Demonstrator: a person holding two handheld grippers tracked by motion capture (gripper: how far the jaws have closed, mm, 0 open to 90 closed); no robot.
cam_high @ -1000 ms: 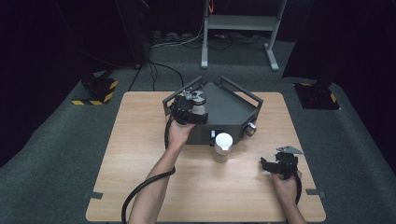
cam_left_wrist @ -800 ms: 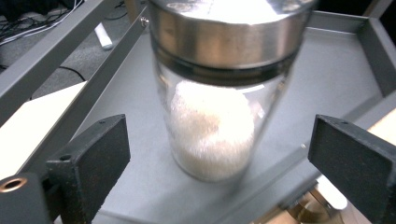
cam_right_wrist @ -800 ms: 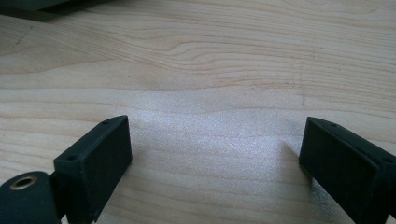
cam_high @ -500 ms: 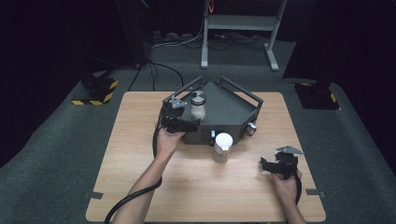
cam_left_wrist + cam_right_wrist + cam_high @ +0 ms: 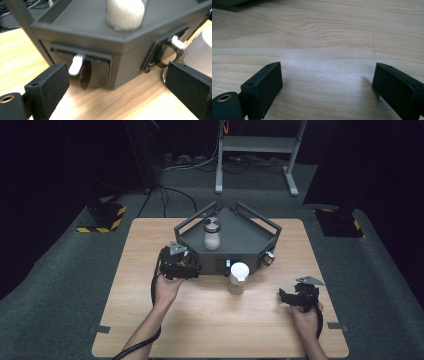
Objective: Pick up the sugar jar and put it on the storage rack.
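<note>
The left gripper (image 5: 192,270) stands with jaws wide and nothing between them, just off the front-left face of the dark grey tray (image 5: 250,242), at about 8 o'clock from its centre. 1 jar of white grains (image 5: 212,235) stands on the tray, toward 10 o'clock. A 2nd jar with a white lid (image 5: 239,277) stands on the wooden table (image 5: 140,270) at the tray's 6 o'clock. The right gripper (image 5: 284,296) rests at the table's 4 o'clock, jaws wide, holding nothing.
</note>
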